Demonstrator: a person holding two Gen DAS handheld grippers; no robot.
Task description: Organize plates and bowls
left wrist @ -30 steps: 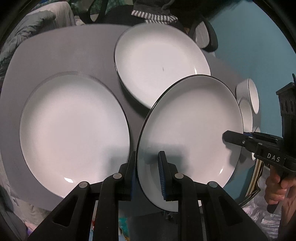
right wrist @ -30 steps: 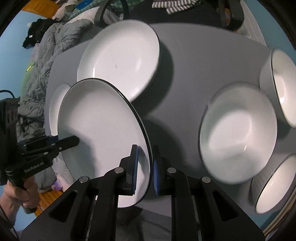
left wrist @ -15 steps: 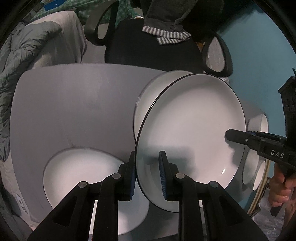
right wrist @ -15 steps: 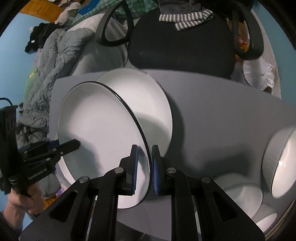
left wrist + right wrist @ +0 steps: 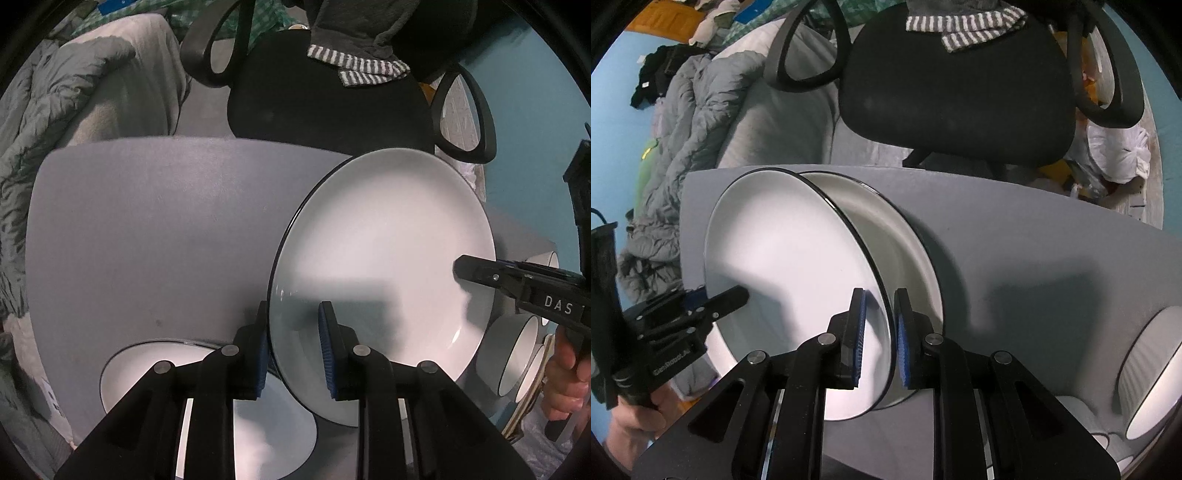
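On the grey table (image 5: 1015, 258), the carried white plate (image 5: 783, 258), pinched at opposite rims by the left gripper (image 5: 293, 345) and right gripper (image 5: 878, 338), hovers over a second plate (image 5: 905, 251), not yet stacked, while a third plate (image 5: 155, 373) and the bowls (image 5: 1152, 373) remain loose.

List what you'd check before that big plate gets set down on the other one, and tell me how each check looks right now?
1. Left tool clamped on the held plate rim: ok.
2. Right tool clamped on the opposite rim: ok.
3. Held plate over the lower plate: ok, mostly overlapping.
4. Held plate level: not ok, tilted.
5. Lower plate bare: cannot tell, mostly hidden.
6. Bowls clear of the path: ok, off to the side.
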